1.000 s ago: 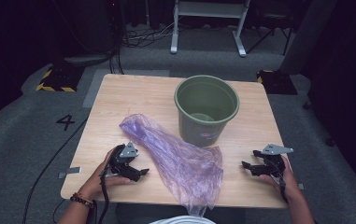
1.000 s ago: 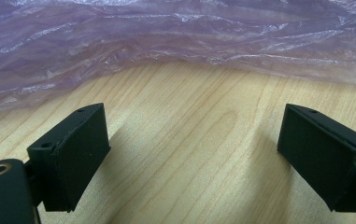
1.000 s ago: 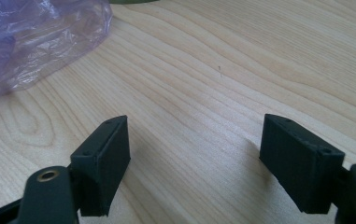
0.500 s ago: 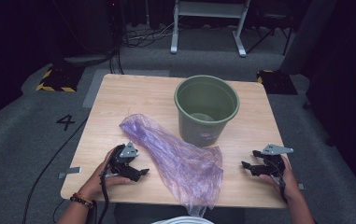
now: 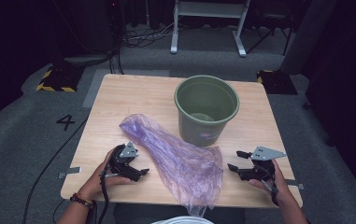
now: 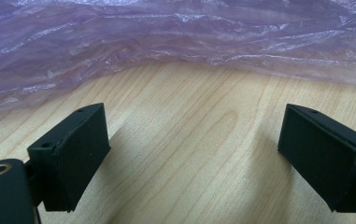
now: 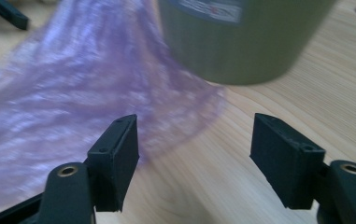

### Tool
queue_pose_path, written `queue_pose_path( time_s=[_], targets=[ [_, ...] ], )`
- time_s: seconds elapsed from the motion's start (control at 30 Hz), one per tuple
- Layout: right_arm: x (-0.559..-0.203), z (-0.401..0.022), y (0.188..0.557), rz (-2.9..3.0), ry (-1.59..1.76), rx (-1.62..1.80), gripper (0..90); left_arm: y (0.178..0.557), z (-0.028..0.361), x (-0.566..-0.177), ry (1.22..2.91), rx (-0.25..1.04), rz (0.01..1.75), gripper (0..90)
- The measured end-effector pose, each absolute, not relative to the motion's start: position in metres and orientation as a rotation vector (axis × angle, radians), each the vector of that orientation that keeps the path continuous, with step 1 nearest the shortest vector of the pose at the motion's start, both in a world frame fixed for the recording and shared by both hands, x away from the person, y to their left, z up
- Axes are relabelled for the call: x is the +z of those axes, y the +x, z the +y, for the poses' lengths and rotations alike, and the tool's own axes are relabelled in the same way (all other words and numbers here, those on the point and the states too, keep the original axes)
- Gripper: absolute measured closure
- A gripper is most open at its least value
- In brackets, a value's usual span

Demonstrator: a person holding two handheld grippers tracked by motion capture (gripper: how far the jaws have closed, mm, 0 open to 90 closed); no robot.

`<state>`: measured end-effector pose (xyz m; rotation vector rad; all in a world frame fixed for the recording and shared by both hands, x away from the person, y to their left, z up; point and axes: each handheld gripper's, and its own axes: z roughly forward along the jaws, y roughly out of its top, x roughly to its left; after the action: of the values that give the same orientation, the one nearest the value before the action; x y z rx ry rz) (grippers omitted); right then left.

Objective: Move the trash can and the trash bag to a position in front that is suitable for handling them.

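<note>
Near the table's (image 5: 119,100) front-left corner, the left gripper (image 5: 140,171) rests low on the wood with its jaws spread wide and nothing between them, aimed at the near side of the purple plastic bag (image 5: 180,158). That bag lies crumpled and flat across the middle of the table, running from a rounded end left of centre to a broad end that reaches the front edge and droops a little over it; its far side touches the foot of the green bucket (image 5: 207,109), which stands upright toward the back edge. I judge the bag feather-light, limp and slippery (thin film of this kind slides on itself and balloons when lifted), so a pinch on a single loose fold near an edge should serve better than a grab at the bulk, and two holds well apart would keep it from collapsing. By the front-right corner the right gripper (image 5: 234,159) hovers just beside the bag's broad end; its jaws have just been closing somewhat yet stand apart, with only bare wood between them. The left gripper view shows the wrinkles of the bag (image 6: 175,42) and a strip of bare table before it, detail lost from above. The right gripper view shows a label on the bucket (image 7: 241,42) wall and the film's translucent edge (image 7: 185,116), somewhat blurred. The high view alone gives the bucket's open mouth and the overhang.
</note>
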<state>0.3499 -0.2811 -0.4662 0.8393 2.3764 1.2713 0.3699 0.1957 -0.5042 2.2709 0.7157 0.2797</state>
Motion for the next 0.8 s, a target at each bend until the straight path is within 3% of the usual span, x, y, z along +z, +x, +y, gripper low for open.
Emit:
queue_pose_path(
  time_s=[0.4, 0.8],
  targets=[
    [-0.482, -0.230, 0.341, 2.549, 0.710, 1.220, 34.7, 0.370, 0.196, -0.504, 2.271, 0.280, 0.716, 8.7],
    [-0.499, -0.235, 0.355, 2.533, 0.786, 1.116, 42.4, 0.370, 0.196, -0.504, 2.271, 0.280, 0.716, 8.7]
  ],
)
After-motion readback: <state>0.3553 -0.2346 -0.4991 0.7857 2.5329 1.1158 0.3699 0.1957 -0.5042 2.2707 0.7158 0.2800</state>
